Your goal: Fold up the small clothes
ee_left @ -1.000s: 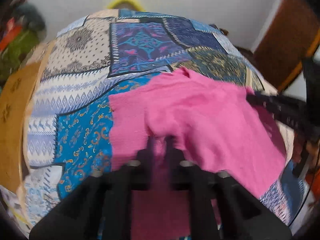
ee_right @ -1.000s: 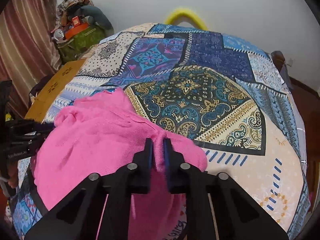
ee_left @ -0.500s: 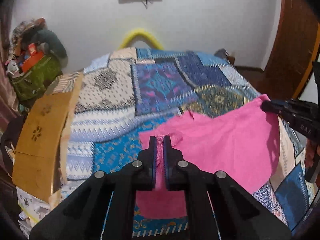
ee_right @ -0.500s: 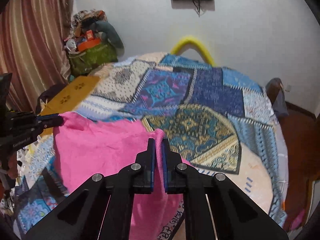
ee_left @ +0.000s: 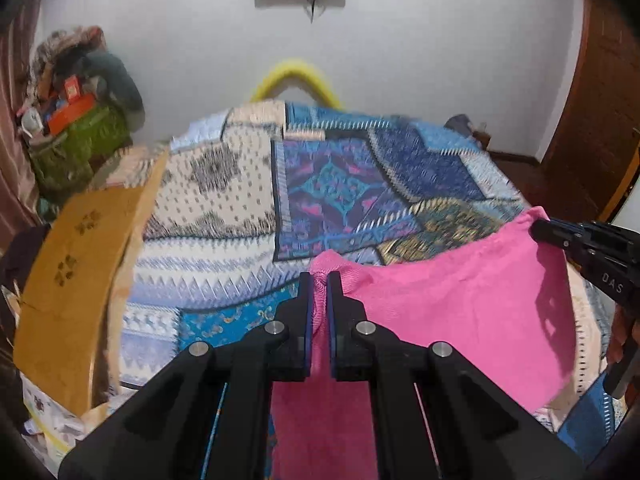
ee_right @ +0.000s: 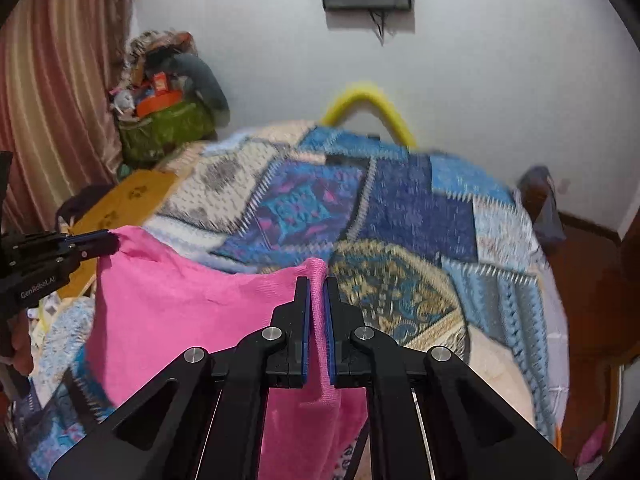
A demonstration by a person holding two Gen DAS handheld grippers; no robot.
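Left claw [ee_left: 318, 280]: clenched on a bunched top corner of the pink knit cloth garment [ee_left: 460, 312]; fabric is visibly pinched between the blue-lined pads. I read this as a firm hold.

Garment position: it hangs stretched between my two claws, above the bed with the blue patchwork-print bedspread [ee_left: 340, 184]. Its top edge sags slightly in the middle; the lower part drops below the edge of both views, so I cannot tell whether the hem touches the bed.

Right claw [ee_right: 318, 282]: also clenched, gripping the other top corner of the same garment [ee_right: 180, 312] as a narrow vertical fold between the pads.

Handling judgement: light, soft, limp knit. It drapes freely and holds no shape of its own, so it needs support at two points. Not fragile, not slippery; the ribbed texture should resist sliding in the pads. The knit may stretch if I pull the corners apart too hard. Best holds are the corners or seams, as now; a mid-edge grip would let the sides droop.
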